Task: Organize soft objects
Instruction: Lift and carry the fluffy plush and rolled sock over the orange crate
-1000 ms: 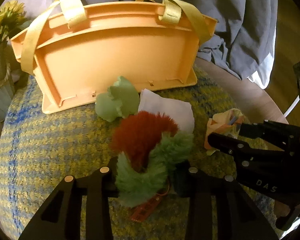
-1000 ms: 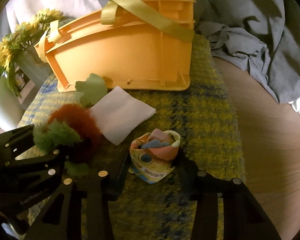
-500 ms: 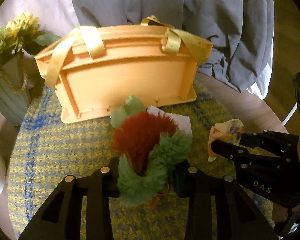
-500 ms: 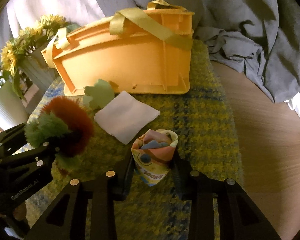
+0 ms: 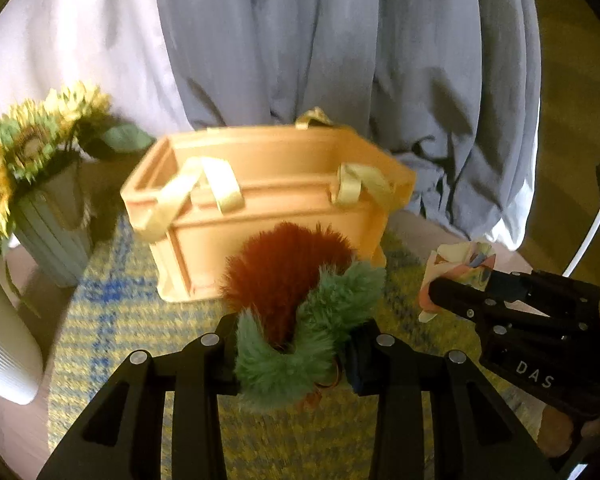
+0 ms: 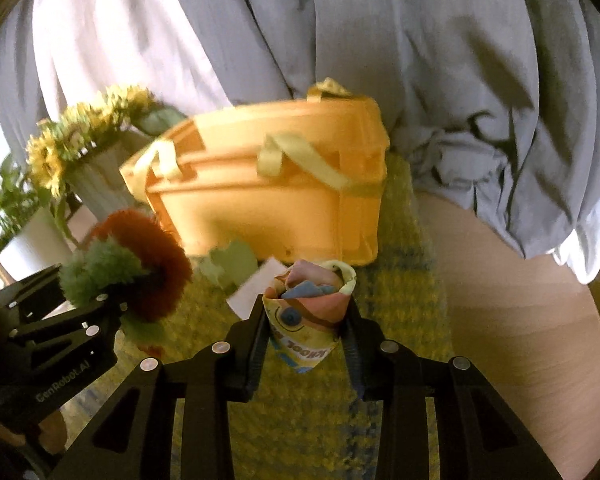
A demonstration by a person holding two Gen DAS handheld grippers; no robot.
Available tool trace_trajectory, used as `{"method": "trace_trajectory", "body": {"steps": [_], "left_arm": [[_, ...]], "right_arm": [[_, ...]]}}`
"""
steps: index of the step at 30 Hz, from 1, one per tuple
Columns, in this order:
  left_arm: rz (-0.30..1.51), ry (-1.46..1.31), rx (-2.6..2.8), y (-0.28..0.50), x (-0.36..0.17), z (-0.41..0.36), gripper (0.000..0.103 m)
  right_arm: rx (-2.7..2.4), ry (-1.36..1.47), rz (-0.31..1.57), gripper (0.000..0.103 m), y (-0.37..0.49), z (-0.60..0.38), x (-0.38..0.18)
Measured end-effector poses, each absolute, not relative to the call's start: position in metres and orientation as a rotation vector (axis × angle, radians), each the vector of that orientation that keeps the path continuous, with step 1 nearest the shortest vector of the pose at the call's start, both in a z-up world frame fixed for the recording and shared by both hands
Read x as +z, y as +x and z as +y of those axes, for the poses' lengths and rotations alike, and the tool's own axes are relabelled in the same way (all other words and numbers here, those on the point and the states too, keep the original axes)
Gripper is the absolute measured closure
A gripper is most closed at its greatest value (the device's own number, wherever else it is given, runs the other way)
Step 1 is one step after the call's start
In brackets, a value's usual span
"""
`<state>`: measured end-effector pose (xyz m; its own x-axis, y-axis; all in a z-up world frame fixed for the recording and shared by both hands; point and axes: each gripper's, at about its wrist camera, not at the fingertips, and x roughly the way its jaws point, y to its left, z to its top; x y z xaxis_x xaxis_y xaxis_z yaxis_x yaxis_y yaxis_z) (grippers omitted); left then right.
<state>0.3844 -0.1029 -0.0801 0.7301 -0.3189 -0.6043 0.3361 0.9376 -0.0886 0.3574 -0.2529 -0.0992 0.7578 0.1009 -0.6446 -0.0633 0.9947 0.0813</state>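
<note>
My left gripper (image 5: 296, 354) is shut on a fluffy red and green plush toy (image 5: 288, 280), held above the yellow and blue woven mat (image 5: 112, 316). My right gripper (image 6: 306, 330) is shut on a small printed cloth bundle (image 6: 308, 304) with pink and blue folds inside; the bundle (image 5: 456, 268) also shows at the right of the left wrist view. An orange plastic basket (image 6: 268, 200) with yellow fabric handles stands behind both. A pale green felt piece (image 6: 230, 266) and a white cloth (image 6: 254, 292) lie on the mat in front of the basket, seen in the right wrist view.
A ribbed vase of sunflowers (image 5: 32, 160) stands left of the basket, with a white pot (image 6: 28, 248) near it. Grey and white draped fabric (image 5: 340, 60) hangs behind. The bare wooden tabletop (image 6: 520, 320) lies right of the mat.
Both grippers have risen with their loads, lifting the plush toy and the cloth bundle off the mat. The basket's open top rim now shows, and it sits lower and smaller in both views.
</note>
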Motion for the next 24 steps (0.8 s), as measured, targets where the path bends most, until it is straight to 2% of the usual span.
{"method": "trace_trajectory", "body": {"steps": [24], "left_arm": [[0.398,0.008,-0.369,0.378,0.011,-0.086,0.067]], "right_arm": [[0.150,0.082,0.441,0.068,0.352,-0.229,-0.014]]}}
